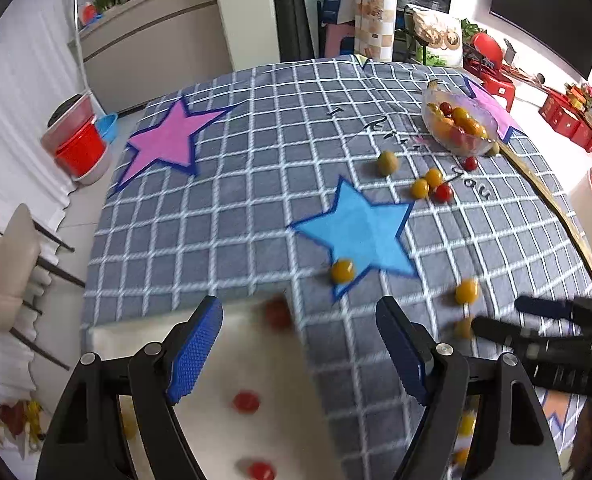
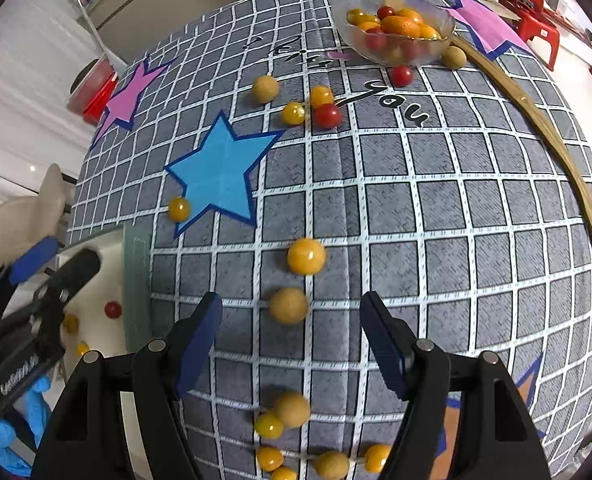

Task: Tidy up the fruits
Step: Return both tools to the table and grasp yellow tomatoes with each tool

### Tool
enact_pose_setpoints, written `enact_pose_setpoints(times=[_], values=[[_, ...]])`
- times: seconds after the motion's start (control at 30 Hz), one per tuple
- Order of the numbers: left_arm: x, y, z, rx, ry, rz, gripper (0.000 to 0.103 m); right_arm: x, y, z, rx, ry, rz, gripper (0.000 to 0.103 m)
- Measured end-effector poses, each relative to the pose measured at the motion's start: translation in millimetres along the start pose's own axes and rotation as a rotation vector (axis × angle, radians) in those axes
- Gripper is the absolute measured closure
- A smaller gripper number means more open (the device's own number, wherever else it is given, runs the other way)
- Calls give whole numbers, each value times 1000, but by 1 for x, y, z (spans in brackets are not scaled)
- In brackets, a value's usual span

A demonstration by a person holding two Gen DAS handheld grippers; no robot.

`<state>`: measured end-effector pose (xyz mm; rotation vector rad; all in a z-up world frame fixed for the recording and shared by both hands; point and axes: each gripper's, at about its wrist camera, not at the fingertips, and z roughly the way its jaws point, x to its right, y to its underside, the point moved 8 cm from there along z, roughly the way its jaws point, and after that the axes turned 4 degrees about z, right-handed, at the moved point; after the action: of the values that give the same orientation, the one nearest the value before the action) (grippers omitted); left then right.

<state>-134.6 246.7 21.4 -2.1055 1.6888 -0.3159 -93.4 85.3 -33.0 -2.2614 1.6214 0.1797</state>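
blurred: red fruit (image 1: 277, 314) at white tray edge, too smeared to identify | cut off: red fruit (image 1: 261, 470) at left-wrist bottom edge; yellow fruit (image 2: 283, 473) at right-wrist bottom edge | hidden: yellow fruit (image 1: 465, 424) partly behind left tool's finger

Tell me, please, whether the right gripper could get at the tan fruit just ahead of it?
Probably yes: the right gripper is open and empty, and the tan fruit lies uncovered on the tablecloth just beyond it.

Tablecloth (image 2: 416, 208) has black script printed on it; only "you" (image 2: 396, 102) reads clearly. The word before it is illegible. Nothing else readable.
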Motion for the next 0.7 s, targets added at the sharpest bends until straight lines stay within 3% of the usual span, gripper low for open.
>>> enact_pose_setpoints(times=[0.27,0.67,0.7], values=[[19,-23,51,-60,-10,22,23,3,-12,21,-14,10,4,46],[29,-12,92,-163,-40,37,23,4,-19,37,-18,36,-46,50],[29,-11,93,-167,-42,37,29,2,-19,38,-16,43,-57,51]])
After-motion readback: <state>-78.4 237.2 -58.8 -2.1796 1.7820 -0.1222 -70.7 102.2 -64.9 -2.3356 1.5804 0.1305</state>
